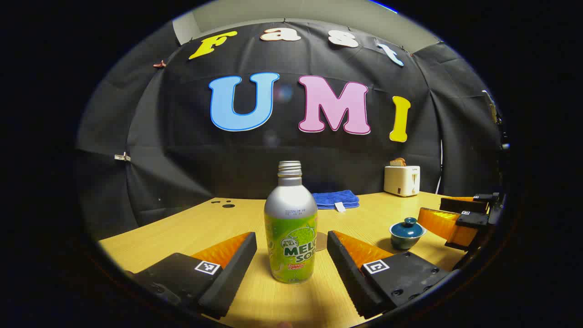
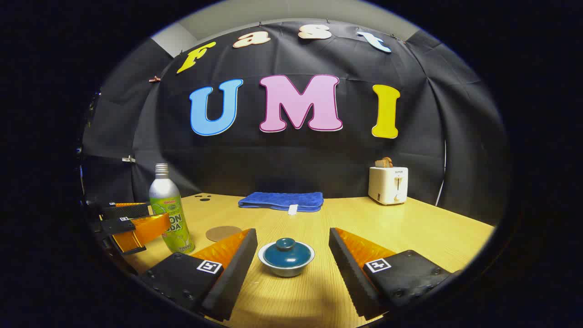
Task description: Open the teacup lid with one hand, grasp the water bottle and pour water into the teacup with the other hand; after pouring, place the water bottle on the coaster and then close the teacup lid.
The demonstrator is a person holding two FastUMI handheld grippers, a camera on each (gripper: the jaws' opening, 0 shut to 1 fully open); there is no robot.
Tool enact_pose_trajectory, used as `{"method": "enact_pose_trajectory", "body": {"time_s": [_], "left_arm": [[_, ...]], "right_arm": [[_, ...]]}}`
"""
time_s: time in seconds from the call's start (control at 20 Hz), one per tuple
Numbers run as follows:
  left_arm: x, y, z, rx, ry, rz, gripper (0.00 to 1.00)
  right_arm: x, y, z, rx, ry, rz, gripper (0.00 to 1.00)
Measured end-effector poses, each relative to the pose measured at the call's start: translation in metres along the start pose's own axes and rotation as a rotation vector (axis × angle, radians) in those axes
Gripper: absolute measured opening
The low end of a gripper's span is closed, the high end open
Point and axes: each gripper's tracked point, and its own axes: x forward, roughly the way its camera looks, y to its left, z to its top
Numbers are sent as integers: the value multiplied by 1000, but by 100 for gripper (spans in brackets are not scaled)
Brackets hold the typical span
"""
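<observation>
A silver bottle with a green label (image 1: pixel 290 228) stands upright and uncapped on the wooden table, between the spread fingers of my left gripper (image 1: pixel 291 253), which is open and not touching it. The bottle (image 2: pixel 169 210) also stands at the left in the right gripper view, with the left gripper (image 2: pixel 132 223) beside it. A teal teacup with its lid on (image 2: pixel 286 257) sits between the fingers of my open right gripper (image 2: pixel 291 255), untouched. That teacup (image 1: pixel 407 232) shows at the right of the left gripper view, near the right gripper (image 1: pixel 455 218). A round brown coaster (image 2: pixel 223 233) lies behind the bottle.
A folded blue towel (image 2: pixel 282 200) lies at the back of the table (image 2: pixel 410 228). A white toaster with bread in it (image 2: pixel 388 183) stands at the back right. Two small dark holes (image 2: pixel 202 197) mark the tabletop at the back left.
</observation>
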Motion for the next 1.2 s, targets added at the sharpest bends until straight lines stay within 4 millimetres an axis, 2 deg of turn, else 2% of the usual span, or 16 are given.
{"method": "enact_pose_trajectory", "body": {"time_s": [0.75,1.05,1.2], "left_arm": [[1,1,0,0,-1,-7,98],[1,-1,0,-1,-1,-15,98],[1,-1,1,-1,-1,-15,98]], "right_arm": [[2,5,0,2,6,37,98],[26,2,-3,-4,26,36,98],[38,1,-13,-11,79,38,98]]}}
